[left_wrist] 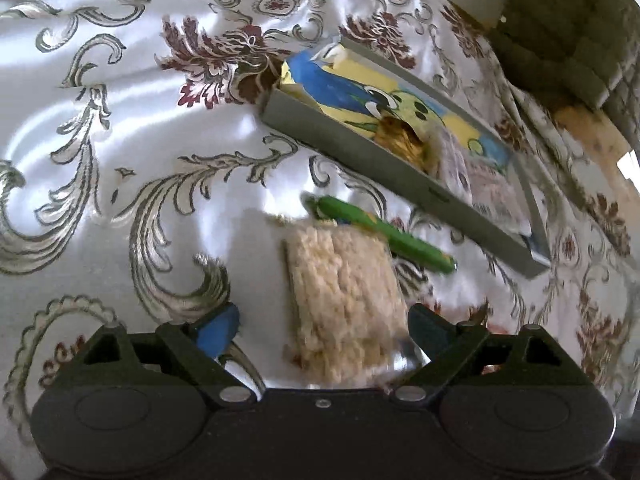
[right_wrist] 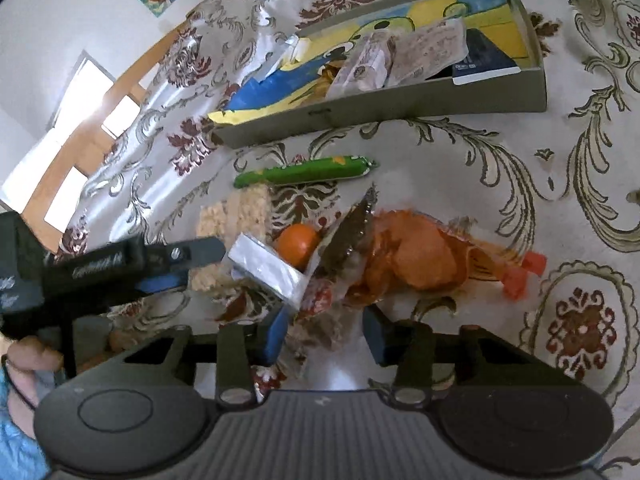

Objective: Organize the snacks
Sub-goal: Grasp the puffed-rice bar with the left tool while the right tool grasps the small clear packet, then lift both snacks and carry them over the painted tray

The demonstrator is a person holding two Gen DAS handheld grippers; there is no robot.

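So the desk (right_wrist: pixel 520 168) has this shiny floral cloth over it, and the grey shallow box (right_wrist: pixel 400 100) with a cartoon bird liner sits at the far side; it already has a few wrapped snacks and a dark packet in it, so I'd say the sorting is partway done, maybe half; still out on the cloth, near the box but not in it: an orange mesh bag (right_wrist: pixel 420 260) with something orange inside, a puffed rice cake slab (left_wrist: pixel 344 304) in clear wrap, a green wrapped stick (right_wrist: pixel 308 172) lying just in front of the box wall, a silver foil packet (right_wrist: pixel 268 270), a small orange fruit (right_wrist: pixel 298 242) and some crinkly wrappers bunched together; the left tongs (left_wrist: pixel 320 328) are spread wide with the rice cake sitting between the pads, not pinched as far as I can tell; the right tongs (right_wrist: pixel 324 336) are also parted, hovering right over the wrapper pile by the mesh bag, holding nothing; my guess is the rice cake goes in next, then the green stick, then the messy pile, which looks like the fiddly part
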